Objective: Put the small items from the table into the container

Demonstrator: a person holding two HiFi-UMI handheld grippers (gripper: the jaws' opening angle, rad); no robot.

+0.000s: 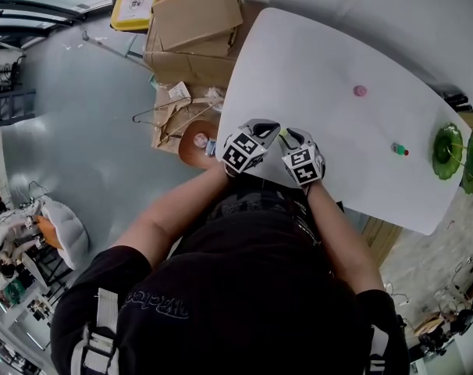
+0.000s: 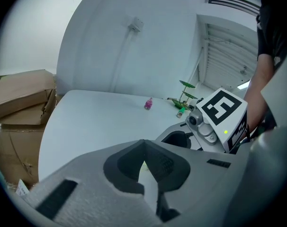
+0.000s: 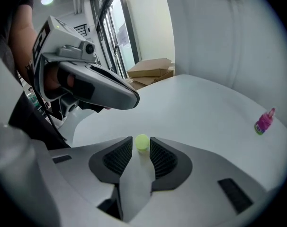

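Inspector: Claws first. State and contents?

Recorder: On the right claw [image 3: 141,144], closed on a small bottle [image 3: 136,178]. The yellow-green cap shows between the tips and the body is pinched between the pads. On the left claw [image 2: 144,145], closed down to a thin slit. The two sit just beside each other at the near edge of the white table [image 1: 314,61].

Inspector: Anything in the left one?

Recorder: A pale sliver shows in the slit. Cannot tell what it is.

Inspector: Loose items on the table?

Recorder: Two. One pink bottle [image 1: 360,91] lies near the middle, well apart from both claws. One green-and-red item [image 1: 400,149] lies farther right, near the dishes. Counting the held bottle, three small items.

Inspector: Dishes?

Recorder: Two green dishes [image 1: 447,151] side by side at the table's far right end. The outer one is cut off by the picture edge.

Inspector: Limits of view?

Recorder: The held bottle's lower part is hidden within the claw. The green-and-red item is too small to identify.
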